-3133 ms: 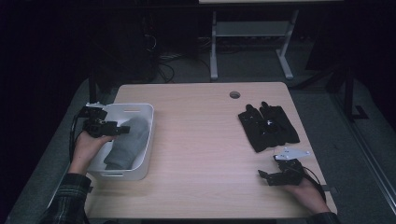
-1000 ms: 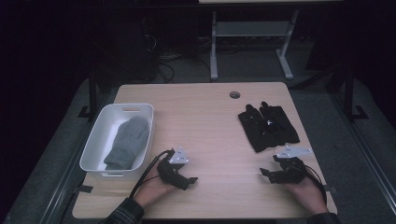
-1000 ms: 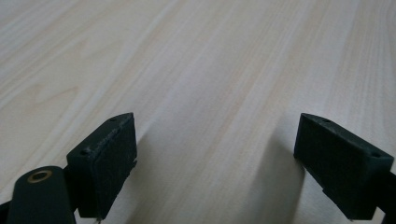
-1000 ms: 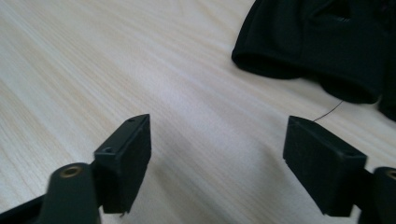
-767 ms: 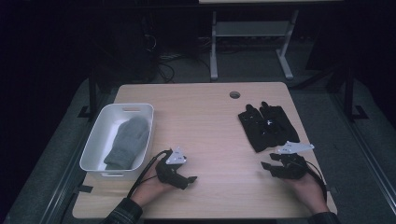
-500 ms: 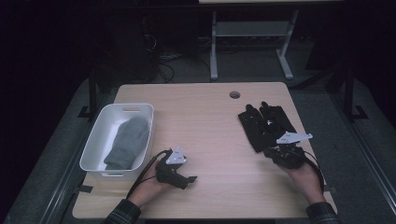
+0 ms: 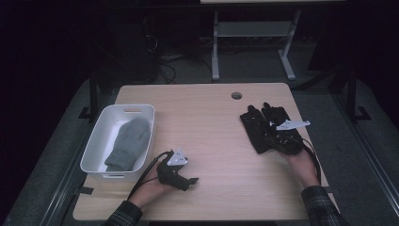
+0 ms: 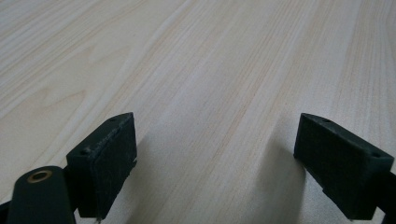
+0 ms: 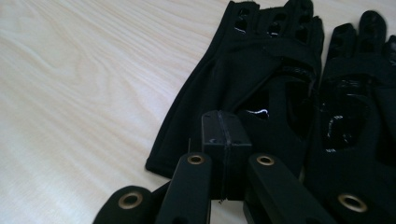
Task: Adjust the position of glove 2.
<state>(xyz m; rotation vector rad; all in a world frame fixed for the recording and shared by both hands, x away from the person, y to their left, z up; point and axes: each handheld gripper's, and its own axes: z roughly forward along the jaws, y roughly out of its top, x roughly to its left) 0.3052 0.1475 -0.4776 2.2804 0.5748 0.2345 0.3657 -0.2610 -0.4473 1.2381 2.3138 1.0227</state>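
Black fabric gloves lie flat, side by side, on the right of the worktop, palms up with glossy patches and holes along the fingers; the right gripper, jaws just pressed together on nothing, hovers over the nearer cuff, probably lining up a pick. Left gripper rests wide open and empty near the white bin holding a grey mitten, likely their destination.

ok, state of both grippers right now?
Left gripper: open, holding nothing, over bare table.
Right gripper: shut, nothing between the pads, over the black gloves.
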